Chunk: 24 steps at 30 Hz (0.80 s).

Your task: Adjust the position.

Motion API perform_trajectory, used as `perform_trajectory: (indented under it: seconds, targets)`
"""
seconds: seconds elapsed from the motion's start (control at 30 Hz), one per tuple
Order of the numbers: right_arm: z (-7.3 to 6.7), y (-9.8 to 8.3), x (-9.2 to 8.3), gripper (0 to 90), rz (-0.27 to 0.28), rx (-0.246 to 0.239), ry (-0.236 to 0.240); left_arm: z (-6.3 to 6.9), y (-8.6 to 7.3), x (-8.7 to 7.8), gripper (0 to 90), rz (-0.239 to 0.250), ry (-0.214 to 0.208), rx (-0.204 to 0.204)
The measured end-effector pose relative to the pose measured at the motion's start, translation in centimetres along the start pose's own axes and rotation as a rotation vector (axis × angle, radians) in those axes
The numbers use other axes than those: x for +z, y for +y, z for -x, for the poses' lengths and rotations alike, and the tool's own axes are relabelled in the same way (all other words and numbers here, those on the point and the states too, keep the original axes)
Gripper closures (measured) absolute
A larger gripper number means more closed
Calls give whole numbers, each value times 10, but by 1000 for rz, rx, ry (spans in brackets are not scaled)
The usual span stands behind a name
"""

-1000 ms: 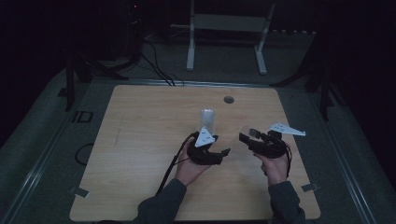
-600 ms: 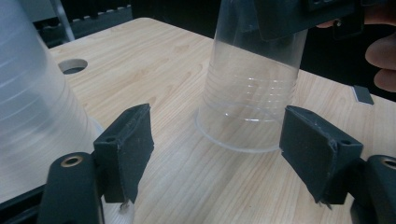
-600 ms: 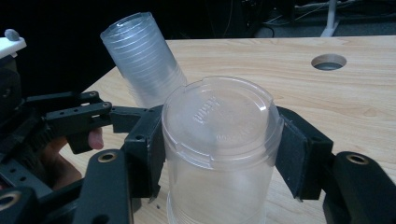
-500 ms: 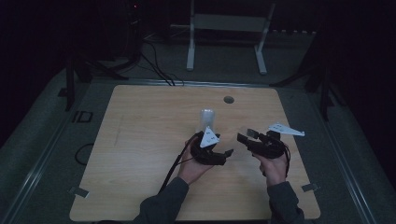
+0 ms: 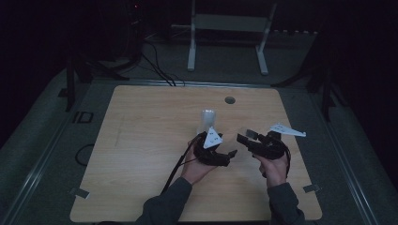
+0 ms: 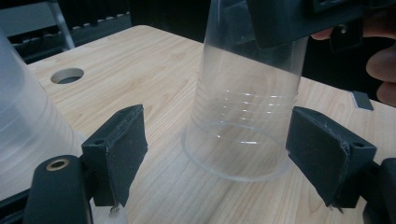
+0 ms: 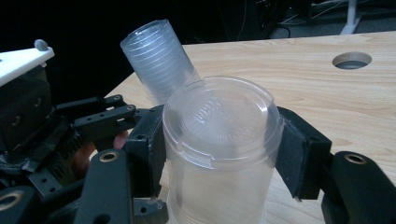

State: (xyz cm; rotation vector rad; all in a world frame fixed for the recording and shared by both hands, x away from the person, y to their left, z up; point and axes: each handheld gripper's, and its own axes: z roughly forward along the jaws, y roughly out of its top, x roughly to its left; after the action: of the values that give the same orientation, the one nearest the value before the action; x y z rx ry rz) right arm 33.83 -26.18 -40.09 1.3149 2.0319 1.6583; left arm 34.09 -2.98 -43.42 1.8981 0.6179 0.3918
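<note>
One clear cup (image 7: 219, 154), seemingly upside down, sits clamped in right gripper (image 7: 219, 144).

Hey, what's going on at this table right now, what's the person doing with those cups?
A person at a wooden table holds a gripper in each hand. The right gripper is shut on a clear plastic cup, upside down with its rim on the table. The left gripper is open, its jaws either side of that same cup without touching it. A stack of clear cups stands just beyond, leaning in the right gripper view.
</note>
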Motion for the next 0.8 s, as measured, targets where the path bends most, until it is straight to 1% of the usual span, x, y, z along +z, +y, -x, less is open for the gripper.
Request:
perform_trajectory:
  seconds: [0.27,0.47,0.6,0.8]
  targets:
    - [2,0,1,408,17,47,43,3,0,2,194,14,-5,6]
    - [3,0,1,408,24,74,69,4,0,4,194,10,-11,17]
    - [4,-1,2,409,29,94,89,5,-1,5,194,16,-13,18]
    - [7,-2,2,410,36,135,118,6,-1,6,196,21,-12,23]
